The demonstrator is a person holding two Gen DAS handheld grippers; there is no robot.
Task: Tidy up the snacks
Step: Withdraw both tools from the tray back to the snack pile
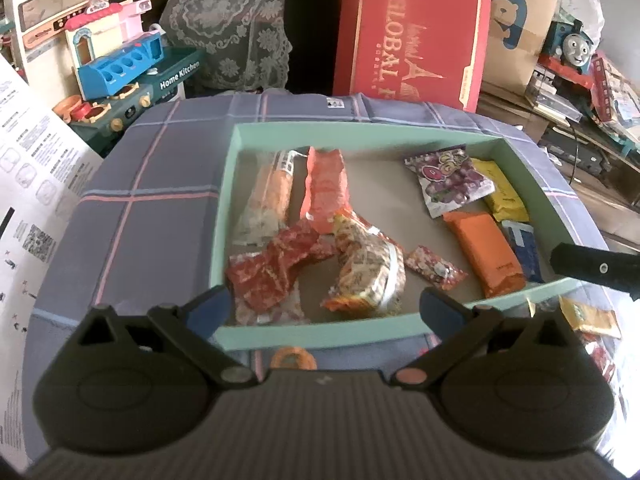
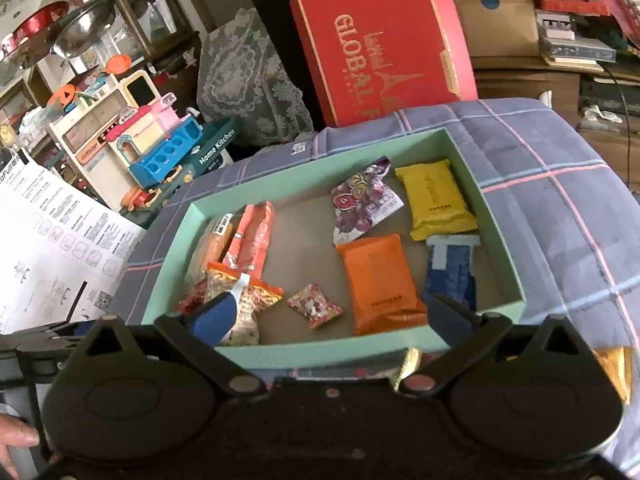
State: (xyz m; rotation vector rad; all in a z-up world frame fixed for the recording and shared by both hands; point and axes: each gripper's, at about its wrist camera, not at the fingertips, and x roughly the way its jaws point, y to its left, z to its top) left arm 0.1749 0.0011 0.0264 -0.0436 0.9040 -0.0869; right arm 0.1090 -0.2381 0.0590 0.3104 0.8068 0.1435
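Observation:
A mint-green box [image 1: 320, 336] [image 2: 332, 354] lies on a plaid cloth and holds several snacks. Among them are an orange packet [image 1: 486, 256] [image 2: 380, 280], a yellow packet [image 1: 504, 196] [image 2: 436, 200], a purple grape packet [image 1: 448, 180] [image 2: 364, 204], a blue packet [image 2: 452, 268], a long red-orange packet [image 1: 326, 188] [image 2: 252, 240] and a small floral candy [image 1: 436, 268] [image 2: 314, 306]. My left gripper [image 1: 326, 308] hangs open over the box's near wall, nothing between its fingers. My right gripper [image 2: 334, 314] is open too, above the same wall and holding nothing.
Gold wrappers [image 1: 592, 316] [image 2: 410, 364] and an orange ring snack [image 1: 292, 358] lie on the cloth outside the box. A red gift box [image 1: 412, 32] stands behind, a toy kitchen [image 1: 120, 60] and a printed sheet [image 1: 36, 168] to the left. A hand [image 2: 12, 440] shows at the lower left.

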